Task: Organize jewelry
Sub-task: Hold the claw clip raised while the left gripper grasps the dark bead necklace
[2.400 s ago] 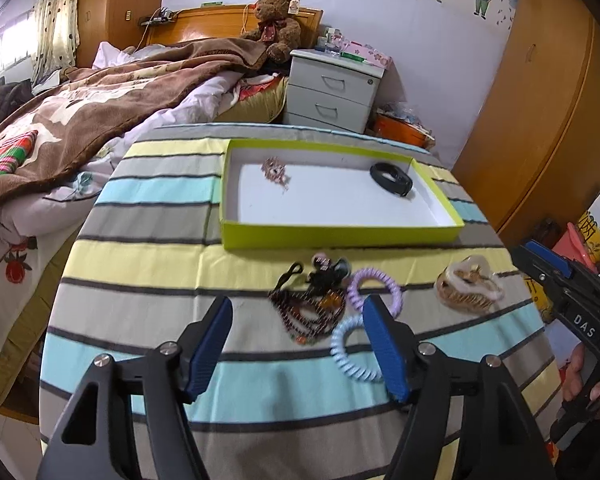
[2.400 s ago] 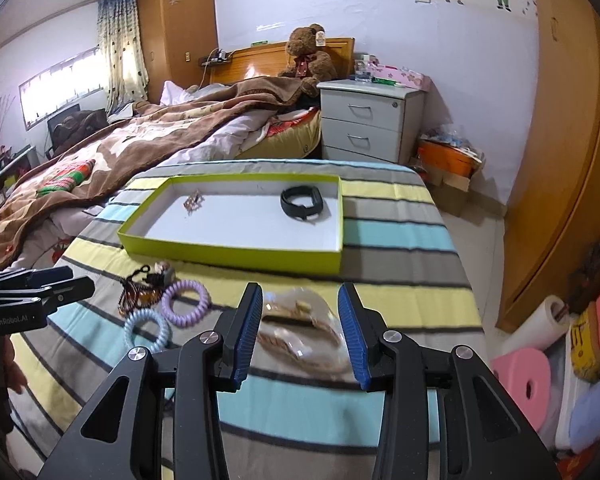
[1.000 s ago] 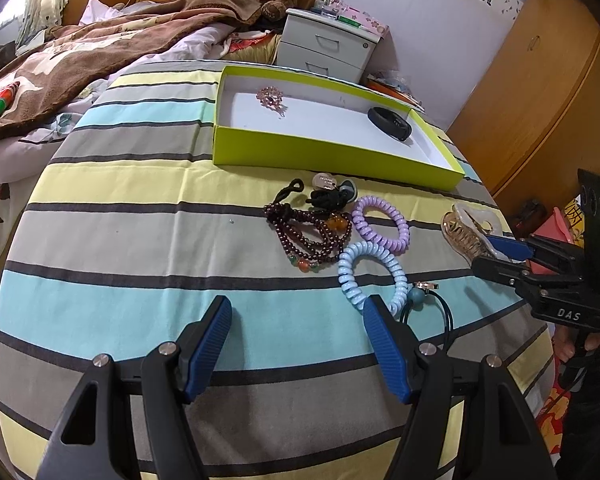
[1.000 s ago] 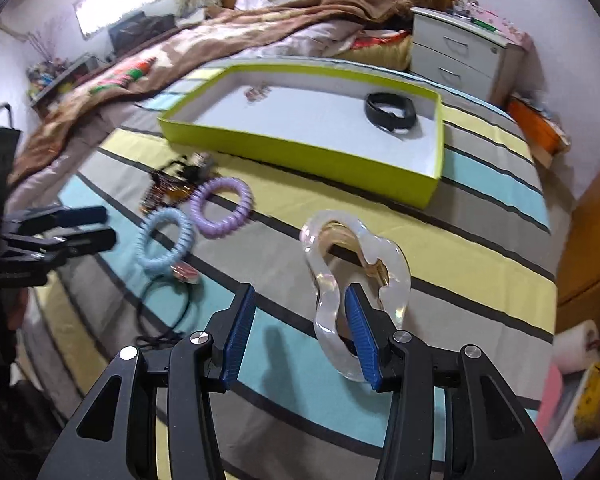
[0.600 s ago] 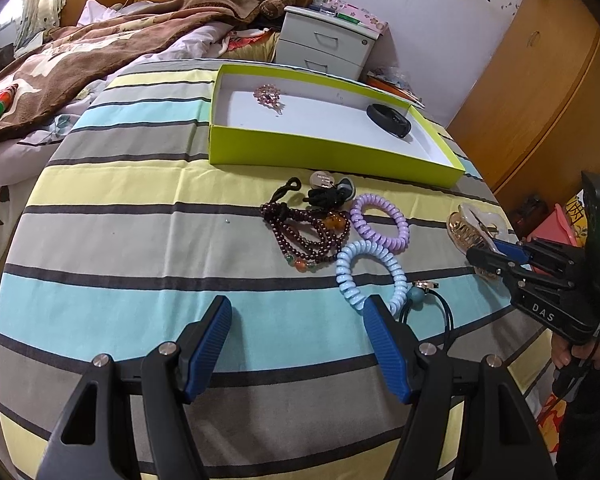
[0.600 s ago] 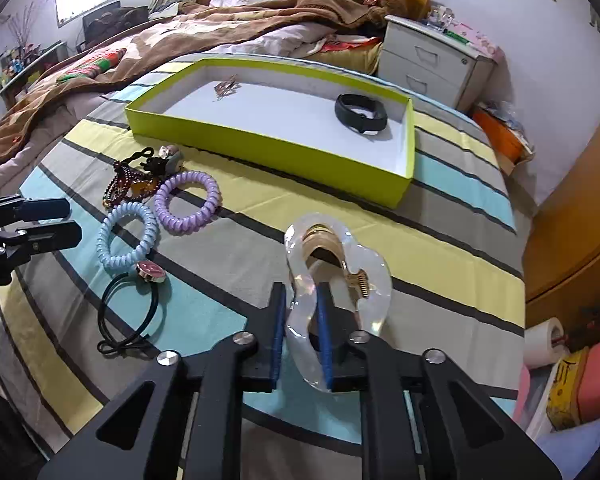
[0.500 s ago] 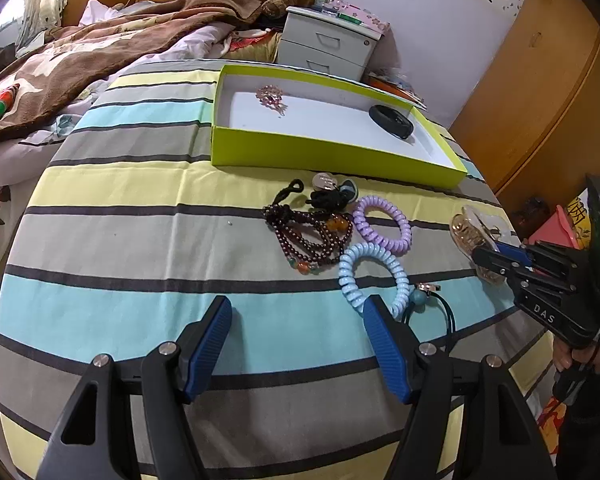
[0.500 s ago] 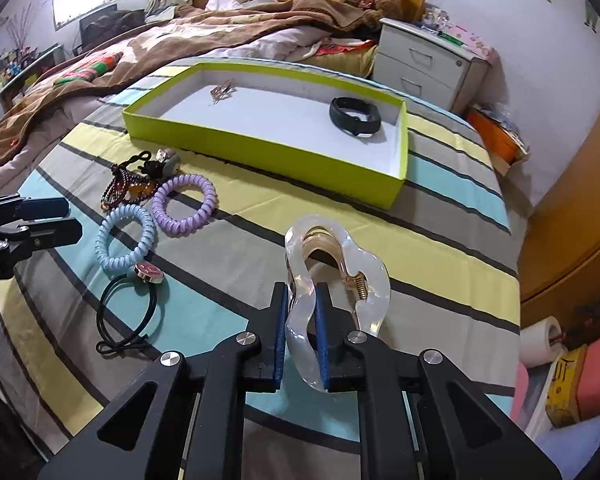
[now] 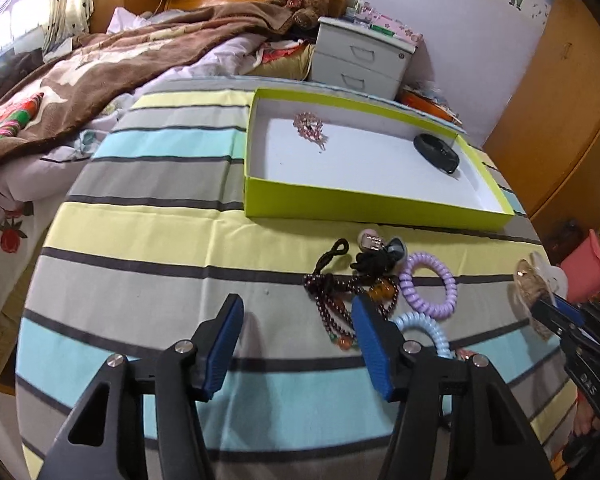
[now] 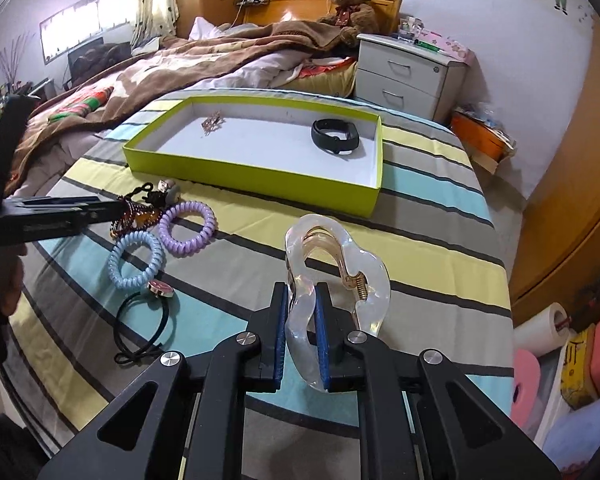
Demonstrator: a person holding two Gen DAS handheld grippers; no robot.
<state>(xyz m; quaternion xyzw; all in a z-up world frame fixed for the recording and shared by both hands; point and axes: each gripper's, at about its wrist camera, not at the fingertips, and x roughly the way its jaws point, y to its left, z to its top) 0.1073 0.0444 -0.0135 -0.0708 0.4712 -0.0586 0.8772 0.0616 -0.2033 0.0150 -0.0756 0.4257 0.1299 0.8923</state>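
My right gripper (image 10: 303, 302) is shut on a clear hair claw clip (image 10: 340, 264) and holds it above the striped tablecloth, short of the green tray (image 10: 256, 182). The tray holds a black band (image 10: 335, 136) and a small pink brooch (image 10: 212, 123). My left gripper (image 9: 296, 320) is open and empty, low over the cloth beside a dark bead bracelet (image 9: 332, 304). A purple coil hair tie (image 9: 428, 282), a blue coil hair tie (image 10: 137, 254) and a black elastic with a charm (image 10: 148, 316) lie on the cloth. The clip also shows in the left wrist view (image 9: 534, 292).
A black-and-grey small item cluster (image 9: 380, 250) lies near the tray's front wall. A bed with a brown blanket (image 9: 80, 80) is at the left, a white nightstand (image 9: 364, 56) behind the table, and a wooden wardrobe (image 10: 580, 160) at the right.
My right gripper closed on the clear claw clip and lifted it off the cloth, rising and turning toward the tray. My left gripper moved forward toward the bead bracelet.
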